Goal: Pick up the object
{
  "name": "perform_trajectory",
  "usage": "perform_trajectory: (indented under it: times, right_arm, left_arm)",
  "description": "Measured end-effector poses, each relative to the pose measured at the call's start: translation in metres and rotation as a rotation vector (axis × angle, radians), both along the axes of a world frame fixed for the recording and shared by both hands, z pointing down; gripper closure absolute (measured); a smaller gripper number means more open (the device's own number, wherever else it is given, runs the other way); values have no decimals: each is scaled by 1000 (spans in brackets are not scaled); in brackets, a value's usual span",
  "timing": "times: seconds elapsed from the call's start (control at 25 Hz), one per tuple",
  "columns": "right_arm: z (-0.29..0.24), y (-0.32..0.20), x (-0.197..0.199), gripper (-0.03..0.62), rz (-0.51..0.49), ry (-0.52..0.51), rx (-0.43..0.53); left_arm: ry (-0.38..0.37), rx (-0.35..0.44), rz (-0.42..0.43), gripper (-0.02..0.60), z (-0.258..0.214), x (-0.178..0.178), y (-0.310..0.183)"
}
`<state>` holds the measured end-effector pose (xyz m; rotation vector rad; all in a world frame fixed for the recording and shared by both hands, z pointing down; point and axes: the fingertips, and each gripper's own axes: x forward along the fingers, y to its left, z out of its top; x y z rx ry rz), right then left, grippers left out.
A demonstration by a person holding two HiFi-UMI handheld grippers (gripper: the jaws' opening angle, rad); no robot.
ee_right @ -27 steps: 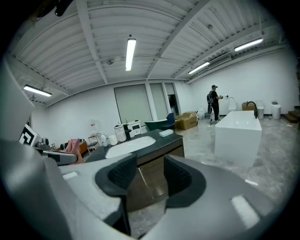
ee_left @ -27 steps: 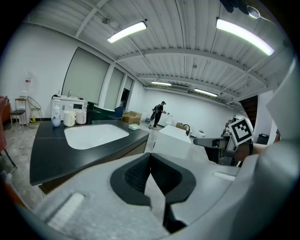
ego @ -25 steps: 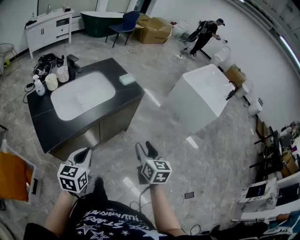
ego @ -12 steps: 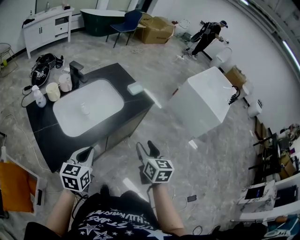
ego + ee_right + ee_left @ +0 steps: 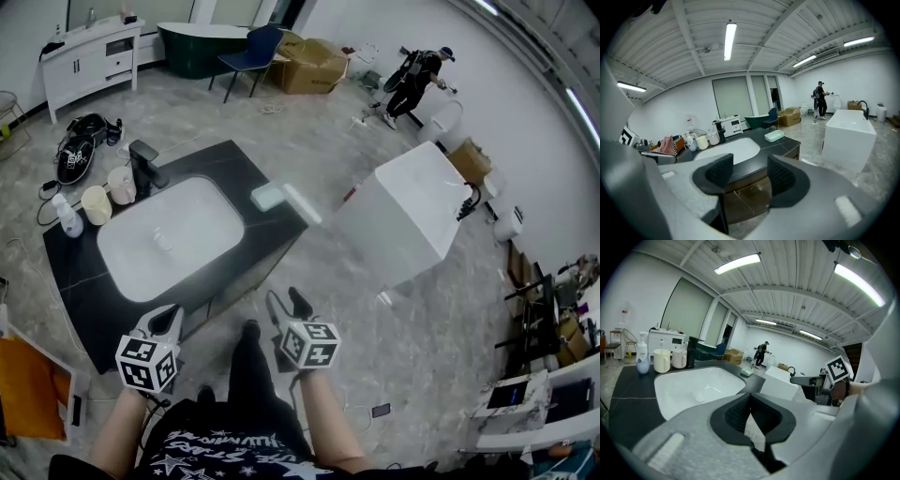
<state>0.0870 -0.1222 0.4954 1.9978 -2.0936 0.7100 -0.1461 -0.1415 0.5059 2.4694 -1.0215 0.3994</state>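
A dark counter (image 5: 89,291) with a white sink basin (image 5: 169,239) stands ahead of me. On its far right corner lies a pale green soap dish (image 5: 267,196), also in the left gripper view (image 5: 746,372) and the right gripper view (image 5: 774,135). My left gripper (image 5: 169,317) hangs just short of the counter's near edge, its pads touching at the tips (image 5: 750,397) with nothing between them. To its right, over the floor, my right gripper (image 5: 287,305) is open and empty (image 5: 750,171). Both are apart from every object.
At the counter's left end stand a black faucet (image 5: 145,159), two mugs (image 5: 97,203) and a pump bottle (image 5: 66,217). A white freestanding tub (image 5: 403,211) sits on the floor to the right. A person (image 5: 417,70) works far off. An orange thing (image 5: 28,375) lies at my left.
The counter has drawn nearer to both grippers in the head view, and a leg has stepped forward between them. Both grippers keep their places side by side.
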Motion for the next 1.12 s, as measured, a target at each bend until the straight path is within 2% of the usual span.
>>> perform_trajectory:
  times: [0.4,0.68,0.92,1.12]
  right_arm:
    - [23,-98,73,361,10,-20,-8]
    - [24,-190,117,361,-51,-17,-41]
    - [24,-255,136,361,-114,-6,-48]
    - [38,-297,149,361,-150,8,-90]
  left_arm:
    - [-25,-19,-44,574,17,56,-78]
    - [-39,-32,-113,574,8,93,-150]
    - [-50,-40,-181,574,8,111,-194]
    - [-42,-55,-242,574,9,119,-222]
